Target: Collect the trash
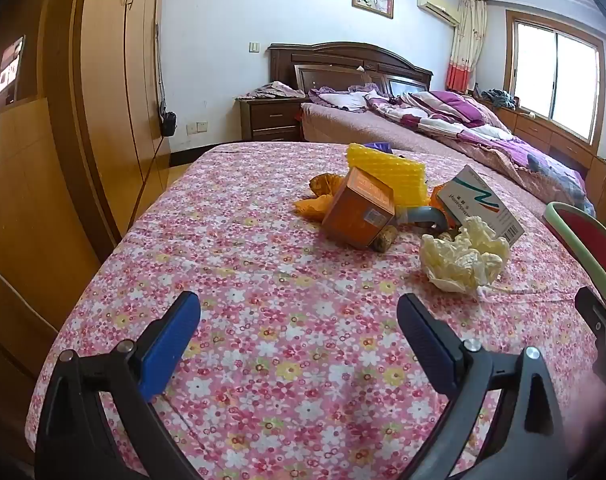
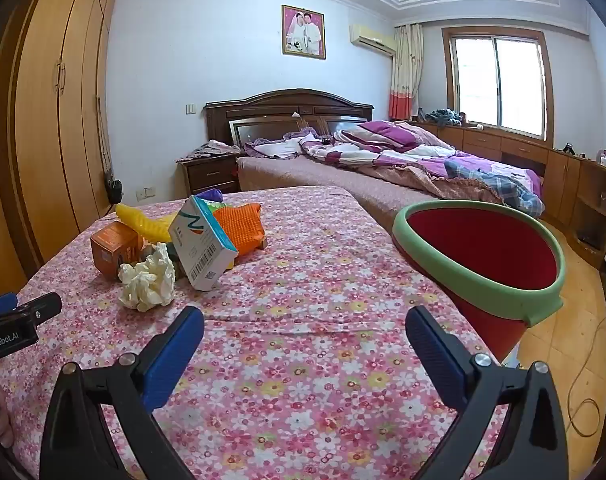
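A: Right wrist view: where is the trash seen?

B: Left of the bin [image 2: 543, 300], piled on the cloth [image 2: 303, 320]. Both grippers [image 1: 299, 332] [image 2: 305, 344] are held spread, nothing between.

A: How should the tissue [image 2: 149, 282] be taken?

B: It is best pinched centrally and lifted clear of the box [image 2: 203, 240]. No contents are seen in the bin.

Both wrist views low over floral bedspread [image 1: 263, 280], sharing trash pile [image 2: 175, 248]

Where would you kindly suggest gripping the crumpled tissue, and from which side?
Probably pinch the crumpled tissue across its puffy middle, coming from the near side, slightly above. It is soft, lies nearest of the pile, and only its far side touches the boxes.
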